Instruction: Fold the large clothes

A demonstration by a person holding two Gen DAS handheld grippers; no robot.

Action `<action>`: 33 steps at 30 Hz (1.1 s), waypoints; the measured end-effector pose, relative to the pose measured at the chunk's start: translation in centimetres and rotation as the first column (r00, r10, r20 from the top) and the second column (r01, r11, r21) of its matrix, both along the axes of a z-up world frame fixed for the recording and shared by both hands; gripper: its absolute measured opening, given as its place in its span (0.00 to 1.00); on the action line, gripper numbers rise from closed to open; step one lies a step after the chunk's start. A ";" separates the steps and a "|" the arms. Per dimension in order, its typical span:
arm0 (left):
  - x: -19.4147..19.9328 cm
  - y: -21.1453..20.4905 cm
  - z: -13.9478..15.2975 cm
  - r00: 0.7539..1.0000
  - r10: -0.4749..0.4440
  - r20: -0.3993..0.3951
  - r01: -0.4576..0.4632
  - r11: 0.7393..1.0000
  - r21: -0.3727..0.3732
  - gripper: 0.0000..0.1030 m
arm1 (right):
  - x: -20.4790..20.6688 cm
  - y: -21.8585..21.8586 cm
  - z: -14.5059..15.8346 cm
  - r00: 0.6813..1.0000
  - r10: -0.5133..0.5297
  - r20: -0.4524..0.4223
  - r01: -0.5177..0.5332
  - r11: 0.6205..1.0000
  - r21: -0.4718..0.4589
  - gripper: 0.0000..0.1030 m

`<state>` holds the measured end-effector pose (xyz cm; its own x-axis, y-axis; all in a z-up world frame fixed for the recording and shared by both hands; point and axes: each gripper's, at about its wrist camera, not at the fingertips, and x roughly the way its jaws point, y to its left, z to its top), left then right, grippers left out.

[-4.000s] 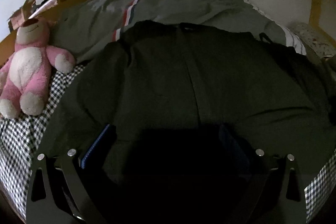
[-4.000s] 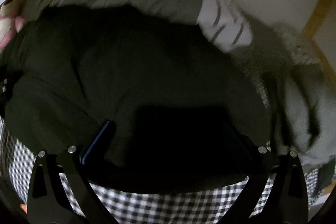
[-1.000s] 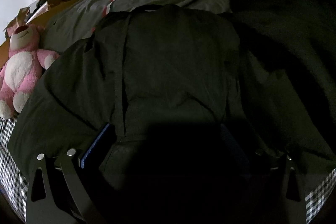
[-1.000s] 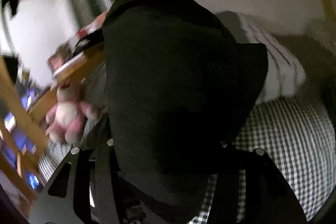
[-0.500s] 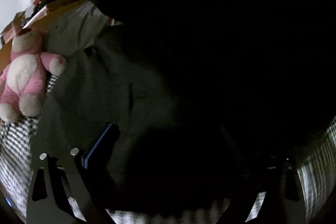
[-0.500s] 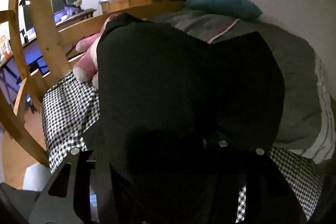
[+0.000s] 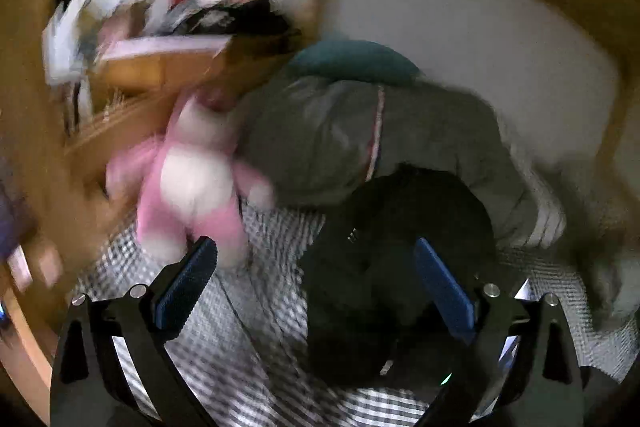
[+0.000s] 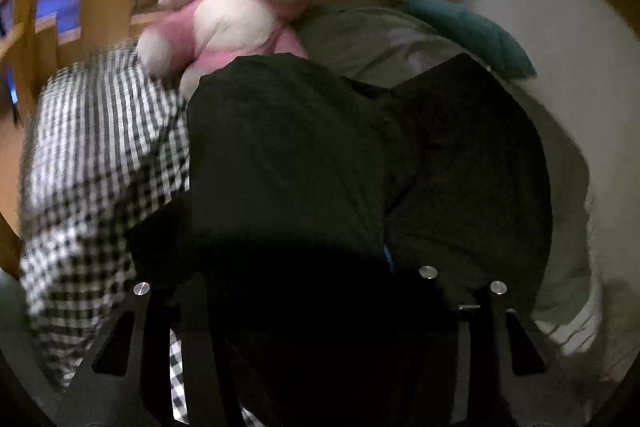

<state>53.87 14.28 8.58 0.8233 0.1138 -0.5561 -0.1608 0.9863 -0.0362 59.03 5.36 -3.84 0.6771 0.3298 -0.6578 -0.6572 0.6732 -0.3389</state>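
A large dark jacket (image 7: 396,227) lies bunched on the checked bed sheet (image 7: 256,331). My left gripper (image 7: 316,283) is open and empty, lifted above the bed, with the jacket heap showing between its blue pads (image 7: 188,283). In the right wrist view the jacket (image 8: 320,163) drapes over my right gripper (image 8: 304,291) and hides its fingertips. The right jaws stand close together with the dark cloth pinched between them.
A pink plush toy (image 7: 192,187) sits left of the jacket by the wooden bed rail (image 7: 120,131); it also shows in the right wrist view (image 8: 232,19). A grey duvet (image 7: 360,139) and a teal pillow (image 7: 352,63) lie behind, against the white wall.
The right gripper carried the jacket's right side up and over to the left, folding it. The left gripper pulled back and lifted clear of the cloth, swinging left.
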 end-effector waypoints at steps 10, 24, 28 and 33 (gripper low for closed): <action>23.6 -11.4 -6.9 0.753 -0.393 -0.529 0.436 0.899 -0.046 0.94 | 0.6 3.1 -4.2 0.999 -0.026 0.028 0.030 0.991 -0.129 0.56; 29.7 -9.8 -15.1 0.663 -0.428 -0.615 0.468 0.877 -0.106 0.96 | -6.2 -4.2 -2.0 0.962 0.096 0.255 -0.097 0.995 -0.009 0.93; 28.9 -8.8 -16.3 0.709 -0.463 -0.532 0.467 0.873 -0.139 0.96 | -5.7 -11.4 2.3 0.981 -0.069 0.182 0.028 0.975 0.221 0.97; 27.1 -6.8 -16.9 0.775 -0.471 -0.422 0.453 0.879 -0.149 0.96 | 6.3 -17.6 1.2 0.913 -0.195 -0.357 0.344 0.839 0.422 0.97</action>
